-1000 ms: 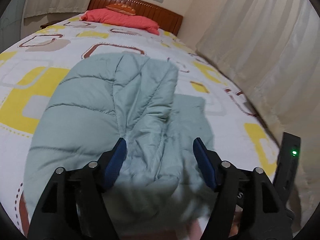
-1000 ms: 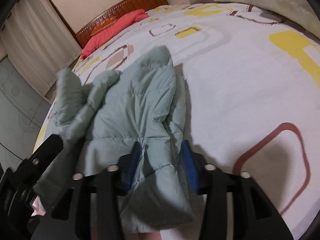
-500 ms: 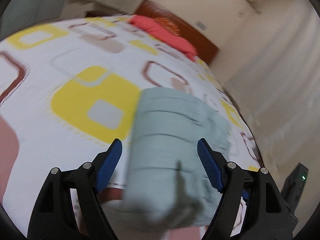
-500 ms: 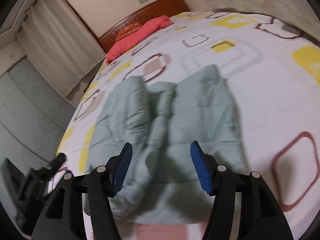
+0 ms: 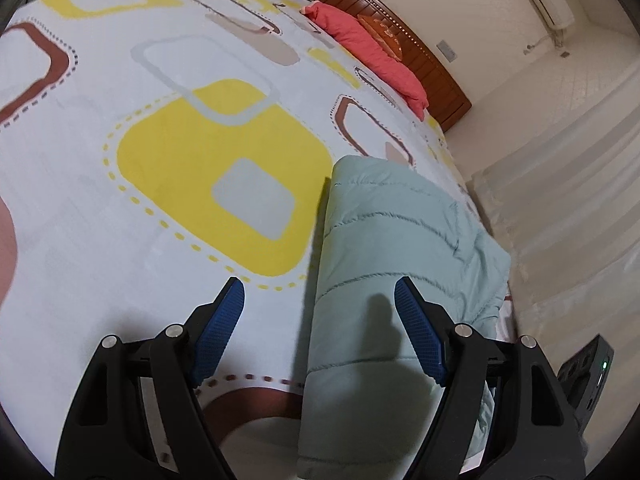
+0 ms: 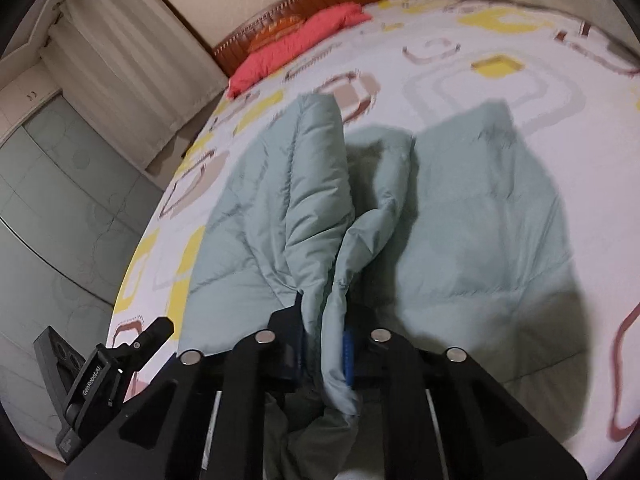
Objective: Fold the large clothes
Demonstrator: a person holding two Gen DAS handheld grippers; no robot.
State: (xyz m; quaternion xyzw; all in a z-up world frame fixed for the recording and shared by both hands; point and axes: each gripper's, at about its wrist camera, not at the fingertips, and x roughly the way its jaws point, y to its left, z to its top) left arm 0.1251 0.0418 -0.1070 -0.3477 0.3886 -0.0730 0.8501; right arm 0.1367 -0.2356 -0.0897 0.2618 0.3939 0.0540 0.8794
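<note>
A patterned bed sheet (image 5: 168, 184) fills both views, and on it a pale green quilted jacket (image 6: 480, 232) is spread near the foot edge, one panel flat on the right of the right wrist view and a puffed panel (image 6: 280, 208) raised on the left of it; in the left wrist view the same jacket (image 5: 384, 248) is seen as a long padded strip lying just right of a yellow square in the print. The step in hand is judged to be the gathering of a hem or front edge ahead of a fold across the body; the right gripper (image 6: 322, 350) is closing, and a pleat of the jacket's edge is seen pressed between its blue pads (image 6: 347, 354); the left gripper (image 5: 320, 332) is held apart, nothing between its pads, one pad over the sheet and the other over the jacket. A matching hold by the left gripper on the near left edge is called for next, then an even lift so that the padding is not dragged. Against the earlier pictures, the right jaws, then wide over loose fabric, are now clamped; the left view has been swung off the jacket's middle toward bare sheet.
</note>
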